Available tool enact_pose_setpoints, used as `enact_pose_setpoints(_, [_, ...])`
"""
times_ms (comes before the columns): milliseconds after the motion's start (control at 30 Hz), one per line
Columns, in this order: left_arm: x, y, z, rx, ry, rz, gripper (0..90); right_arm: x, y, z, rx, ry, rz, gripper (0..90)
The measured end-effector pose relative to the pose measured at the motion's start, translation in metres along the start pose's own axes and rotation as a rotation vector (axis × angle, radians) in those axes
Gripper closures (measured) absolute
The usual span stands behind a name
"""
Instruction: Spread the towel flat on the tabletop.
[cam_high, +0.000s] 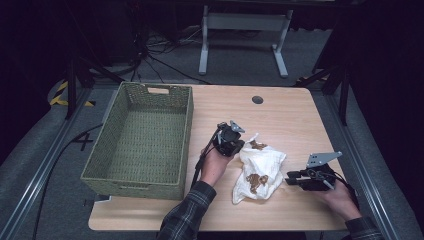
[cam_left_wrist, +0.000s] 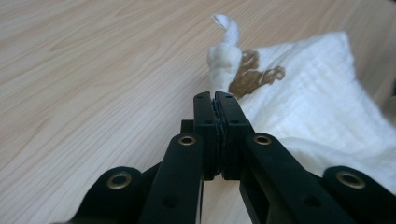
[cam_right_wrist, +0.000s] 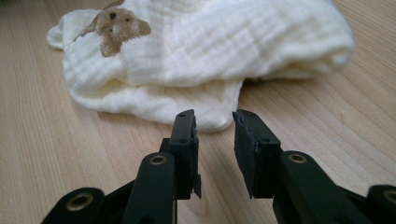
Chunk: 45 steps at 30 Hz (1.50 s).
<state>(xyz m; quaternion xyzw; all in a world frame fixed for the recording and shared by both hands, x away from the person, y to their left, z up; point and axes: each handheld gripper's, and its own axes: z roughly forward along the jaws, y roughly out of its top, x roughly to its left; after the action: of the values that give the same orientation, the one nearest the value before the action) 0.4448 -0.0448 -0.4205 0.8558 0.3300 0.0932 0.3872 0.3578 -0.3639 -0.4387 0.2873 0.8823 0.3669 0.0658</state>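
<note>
A crumpled white muslin cloth (cam_high: 261, 172) with brown bear prints lies on the wooden table (cam_high: 280, 115), right of centre. My left gripper (cam_high: 239, 146) is at the cloth's upper left corner. In the left gripper view its jaws (cam_left_wrist: 217, 100) are pressed together at the base of a twisted cloth corner (cam_left_wrist: 225, 51) that sticks out past the tips. My right gripper (cam_high: 290, 178) rests low at the cloth's right side. It stands open (cam_right_wrist: 215, 120), its tips just short of the cloth's near edge (cam_right_wrist: 205, 109), with nothing between them.
A large green woven basket (cam_high: 184, 131) with nothing in it stands on the left part of the table, close to my left hand. A round cable hole (cam_high: 257, 99) sits near the far edge. Bare wood lies beyond the cloth.
</note>
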Motion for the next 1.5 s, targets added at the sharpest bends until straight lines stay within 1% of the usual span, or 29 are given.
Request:
enact_pose_setpoints(67, [0.003, -0.006, -0.001, 0.023, 0.017, -0.011, 86.1, -0.002, 0.001, 0.000, 0.002, -0.004, 0.006, 69.3])
enact_pose_setpoints(100, [0.003, -0.010, 0.000, 0.013, 0.025, -0.028, 82.1, -0.003, 0.001, 0.000, -0.003, -0.011, 0.002, 69.3])
enact_pose_setpoints(133, [0.003, -0.010, -0.003, 0.030, 0.028, -0.018, 77.9, -0.004, 0.002, 0.000, -0.006, -0.010, 0.011, 69.3])
enact_pose_setpoints(167, [0.002, -0.012, -0.003, 0.016, 0.031, -0.027, 75.2, -0.006, 0.003, 0.000, -0.010, -0.012, 0.015, 69.3])
enact_pose_setpoints(200, [-0.001, -0.012, -0.005, 0.012, 0.029, -0.020, 72.5, -0.007, 0.003, 0.000, -0.010, -0.015, 0.016, 69.3])
enact_pose_setpoints(300, [-0.012, -0.010, -0.009, -0.002, -0.009, 0.013, 68.4, -0.012, 0.006, 0.001, -0.023, -0.022, 0.031, 69.4])
enact_pose_setpoints(333, [-0.018, -0.008, -0.009, -0.011, -0.036, 0.023, 67.3, -0.015, 0.007, 0.002, -0.017, -0.026, 0.031, 69.4])
enact_pose_setpoints(433, [-0.038, 0.001, -0.005, -0.026, -0.081, 0.075, 62.5, -0.017, 0.008, 0.004, -0.015, -0.018, 0.041, 69.4])
enact_pose_setpoints(467, [-0.038, 0.001, -0.005, -0.026, -0.081, 0.075, 61.4, -0.016, 0.008, 0.004, -0.013, -0.018, 0.037, 69.4])
enact_pose_setpoints(500, [-0.050, 0.008, 0.001, -0.022, -0.104, 0.114, 60.5, -0.014, 0.008, 0.005, -0.011, -0.012, 0.036, 69.4])
enact_pose_setpoints(567, [-0.059, 0.014, 0.008, -0.009, -0.126, 0.137, 59.1, -0.012, 0.008, 0.006, 0.001, -0.011, 0.031, 69.7])
enact_pose_setpoints(600, [-0.059, 0.014, 0.008, -0.009, -0.126, 0.137, 58.7, -0.012, 0.008, 0.006, 0.001, -0.011, 0.031, 69.7])
enact_pose_setpoints(633, [-0.066, 0.017, 0.014, -0.005, -0.139, 0.139, 58.7, -0.012, 0.008, 0.008, -0.001, -0.008, 0.029, 69.9])
enact_pose_setpoints(700, [-0.071, 0.022, 0.024, 0.010, -0.147, 0.161, 57.3, -0.012, 0.009, 0.011, 0.004, 0.000, 0.026, 70.4])
enact_pose_setpoints(800, [-0.075, 0.025, 0.037, 0.023, -0.157, 0.154, 56.2, -0.012, 0.012, 0.016, 0.007, 0.002, 0.022, 70.4])
enact_pose_setpoints(833, [-0.074, 0.025, 0.043, 0.036, -0.153, 0.156, 56.3, -0.013, 0.013, 0.017, 0.006, 0.002, 0.020, 70.5])
enact_pose_setpoints(867, [-0.073, 0.024, 0.047, 0.038, -0.156, 0.142, 57.4, -0.013, 0.014, 0.018, 0.004, 0.006, 0.023, 70.7])
enact_pose_setpoints(967, [-0.069, 0.021, 0.055, 0.063, -0.162, 0.128, 63.1, -0.014, 0.015, 0.020, 0.009, 0.004, 0.022, 71.3])
enact_pose_setpoints(1000, [-0.068, 0.020, 0.057, 0.068, -0.171, 0.123, 67.1, -0.014, 0.016, 0.022, 0.012, 0.006, 0.024, 71.5])
enact_pose_setpoints(1033, [-0.067, 0.020, 0.058, 0.074, -0.168, 0.124, 68.9, -0.014, 0.016, 0.023, 0.010, 0.004, 0.023, 71.9])
enact_pose_setpoints(1067, [-0.066, 0.020, 0.059, 0.074, -0.175, 0.133, 71.6, -0.014, 0.017, 0.024, 0.016, 0.004, 0.028, 72.1])
enact_pose_setpoints(1200, [-0.065, 0.018, 0.063, 0.084, -0.183, 0.123, 83.9, -0.014, 0.019, 0.030, 0.028, 0.002, 0.019, 74.4])
enact_pose_setpoints(1233, [-0.065, 0.018, 0.063, 0.090, -0.188, 0.121, 85.3, -0.014, 0.020, 0.032, 0.035, 0.003, 0.021, 75.3])
enact_pose_setpoints(1267, [-0.064, 0.018, 0.063, 0.097, -0.190, 0.119, 86.1, -0.014, 0.020, 0.033, 0.037, 0.001, 0.020, 76.3])
enact_pose_setpoints(1300, [-0.064, 0.018, 0.063, 0.074, -0.196, 0.111, 86.6, -0.014, 0.021, 0.034, 0.043, 0.002, 0.021, 77.9])
enact_pose_setpoints(1367, [-0.064, 0.019, 0.058, 0.062, -0.197, 0.104, 87.0, -0.014, 0.021, 0.036, 0.051, -0.002, 0.016, 85.8])
enact_pose_setpoints(1400, [-0.064, 0.020, 0.055, 0.048, -0.195, 0.111, 87.0, -0.013, 0.021, 0.036, 0.055, 0.000, 0.011, 88.7])
enact_pose_setpoints(1467, [-0.063, 0.022, 0.045, 0.032, -0.183, 0.109, 87.0, -0.012, 0.022, 0.034, 0.052, -0.018, -0.007, 89.6])
enact_pose_setpoints(1500, [-0.061, 0.023, 0.039, 0.024, -0.174, 0.112, 87.1, -0.012, 0.022, 0.033, 0.045, -0.020, -0.003, 89.7])
